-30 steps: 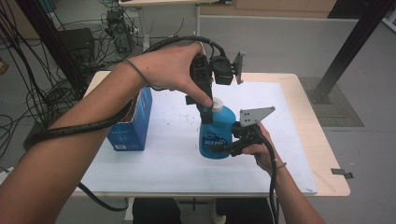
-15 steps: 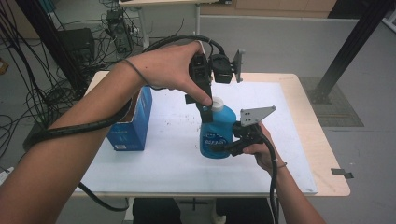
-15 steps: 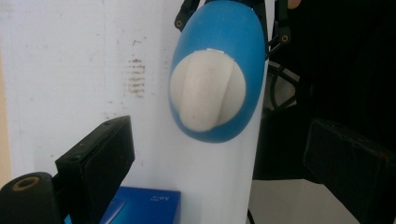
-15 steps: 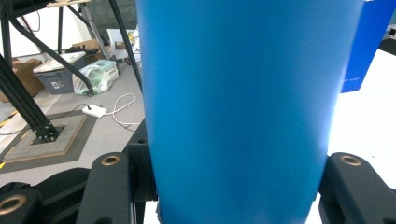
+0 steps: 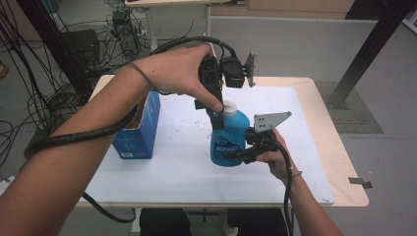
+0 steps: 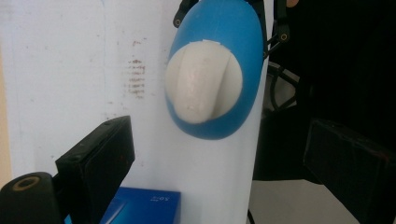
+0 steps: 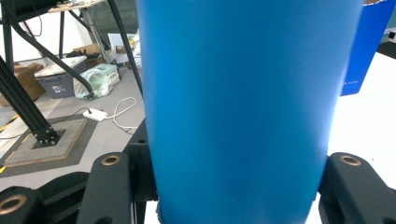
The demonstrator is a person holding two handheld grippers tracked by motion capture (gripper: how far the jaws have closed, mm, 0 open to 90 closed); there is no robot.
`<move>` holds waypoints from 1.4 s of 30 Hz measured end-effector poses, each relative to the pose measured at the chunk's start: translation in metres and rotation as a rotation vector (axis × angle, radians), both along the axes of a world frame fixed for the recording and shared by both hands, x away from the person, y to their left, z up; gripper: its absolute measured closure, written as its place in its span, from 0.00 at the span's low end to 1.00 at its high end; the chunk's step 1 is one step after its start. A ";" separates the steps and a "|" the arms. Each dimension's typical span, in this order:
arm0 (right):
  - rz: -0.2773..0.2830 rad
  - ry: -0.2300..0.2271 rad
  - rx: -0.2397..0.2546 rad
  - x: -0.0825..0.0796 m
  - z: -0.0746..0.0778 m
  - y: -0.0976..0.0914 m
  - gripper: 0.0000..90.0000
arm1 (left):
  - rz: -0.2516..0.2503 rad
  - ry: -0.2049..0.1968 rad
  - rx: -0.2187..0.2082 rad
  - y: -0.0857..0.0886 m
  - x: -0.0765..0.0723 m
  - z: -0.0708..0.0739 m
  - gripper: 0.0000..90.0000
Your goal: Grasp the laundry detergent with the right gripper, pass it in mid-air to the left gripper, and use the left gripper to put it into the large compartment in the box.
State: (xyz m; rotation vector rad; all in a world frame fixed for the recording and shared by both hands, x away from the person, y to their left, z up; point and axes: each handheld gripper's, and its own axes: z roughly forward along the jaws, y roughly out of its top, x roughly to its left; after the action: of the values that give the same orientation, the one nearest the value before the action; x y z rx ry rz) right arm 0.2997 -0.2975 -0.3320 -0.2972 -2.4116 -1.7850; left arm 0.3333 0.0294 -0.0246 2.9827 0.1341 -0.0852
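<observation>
A blue bottle with a white cap stands upright on the white mat. My right gripper is shut on its lower body from the right; in the right gripper view the blue bottle sits between both jaws of my right gripper. My left gripper hangs from above, pointing down beside the cap. In the left gripper view my left gripper is open, its jaws wide apart, with the white cap just ahead and not touched.
A blue carton stands on the mat left of the bottle, and the same blue carton shows low in the left gripper view. The white mat covers a wooden table. Cables and black stands surround the table.
</observation>
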 end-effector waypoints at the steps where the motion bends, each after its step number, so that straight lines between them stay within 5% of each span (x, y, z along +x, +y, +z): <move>1: -0.001 0.001 0.000 0.000 0.000 0.000 0.47 | 0.000 0.000 0.003 -0.001 0.000 0.000 0.10; 42: -0.013 -0.002 -0.016 -0.004 0.006 0.002 0.47 | 0.001 -0.012 0.010 -0.004 -0.003 0.003 0.10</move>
State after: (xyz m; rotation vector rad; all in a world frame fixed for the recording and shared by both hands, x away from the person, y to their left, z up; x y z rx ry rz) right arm 0.2960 -0.2959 -0.3258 -0.3128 -2.4322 -1.7731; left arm 0.3304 0.0258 -0.0211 2.9921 0.1343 -0.0662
